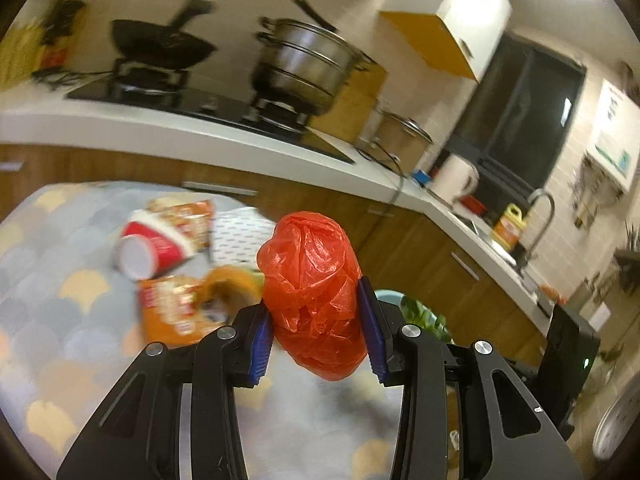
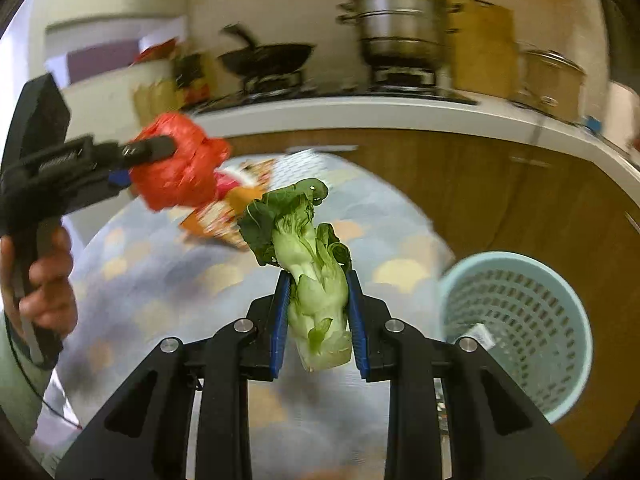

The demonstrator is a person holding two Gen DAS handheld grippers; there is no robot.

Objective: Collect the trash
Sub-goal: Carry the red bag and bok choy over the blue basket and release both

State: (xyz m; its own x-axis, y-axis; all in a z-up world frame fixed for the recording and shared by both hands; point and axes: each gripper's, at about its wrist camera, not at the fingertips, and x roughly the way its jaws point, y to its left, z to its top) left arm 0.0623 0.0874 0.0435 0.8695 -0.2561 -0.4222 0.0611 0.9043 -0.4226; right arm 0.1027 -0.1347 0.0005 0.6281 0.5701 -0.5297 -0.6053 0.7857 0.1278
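My left gripper (image 1: 316,312) is shut on a crumpled red plastic bag (image 1: 312,292) and holds it above the table; it also shows in the right wrist view (image 2: 180,168). My right gripper (image 2: 318,304) is shut on a green bok choy (image 2: 312,264), held upright above the table. A pale blue perforated trash basket (image 2: 520,328) stands on the floor to the right of the right gripper. On the table lie a tipped red paper cup (image 1: 148,246), orange snack wrappers (image 1: 176,308) and a white patterned paper (image 1: 236,236).
The round table (image 1: 52,320) has a scallop-patterned cloth. Behind it runs a white kitchen counter (image 1: 200,128) with a stove, a black wok (image 1: 160,46), a steel steamer pot (image 1: 304,64), a kettle (image 1: 456,180) and a sink. Wooden cabinet fronts stand below.
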